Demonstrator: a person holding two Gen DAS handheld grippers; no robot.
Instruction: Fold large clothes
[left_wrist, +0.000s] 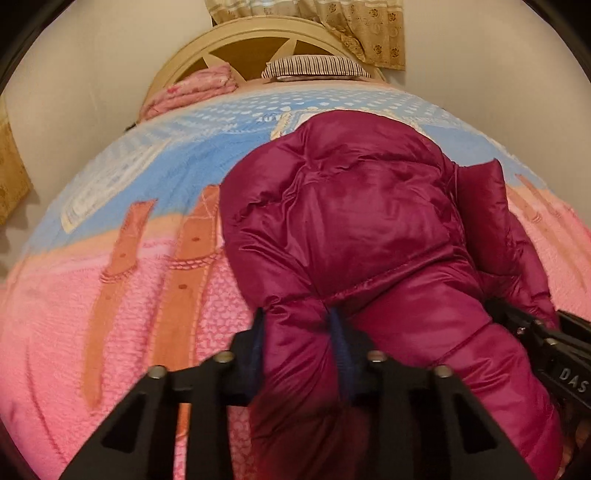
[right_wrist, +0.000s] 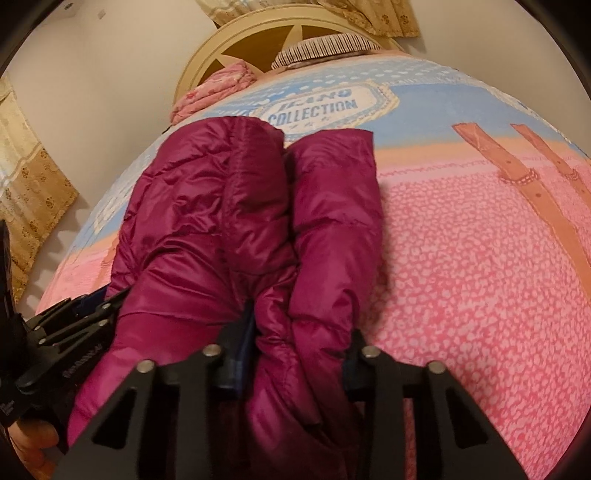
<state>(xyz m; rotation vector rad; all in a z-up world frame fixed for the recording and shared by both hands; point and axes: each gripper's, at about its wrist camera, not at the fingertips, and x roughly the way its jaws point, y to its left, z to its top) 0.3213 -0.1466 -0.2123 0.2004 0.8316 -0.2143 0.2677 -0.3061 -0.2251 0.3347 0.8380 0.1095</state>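
Note:
A shiny magenta puffer jacket (left_wrist: 354, 221) lies folded lengthwise on the bed, running away from me; it also shows in the right wrist view (right_wrist: 229, 206). My left gripper (left_wrist: 297, 332) is shut on a bunch of the jacket's near edge, fabric squeezed between its blue pads. My right gripper (right_wrist: 299, 339) is shut on the near edge further right, with thick fabric filling the gap. The right gripper also shows at the right edge of the left wrist view (left_wrist: 554, 343), and the left gripper at the left of the right wrist view (right_wrist: 66, 332).
The bed carries a pink and blue fleece blanket (right_wrist: 461, 258) with strap pictures and a "COLLECTION" label. A striped pillow (left_wrist: 314, 68) and a folded pink quilt (left_wrist: 195, 90) lie by the cream headboard (left_wrist: 221, 40). Walls and curtains (right_wrist: 29, 184) stand beyond the bed.

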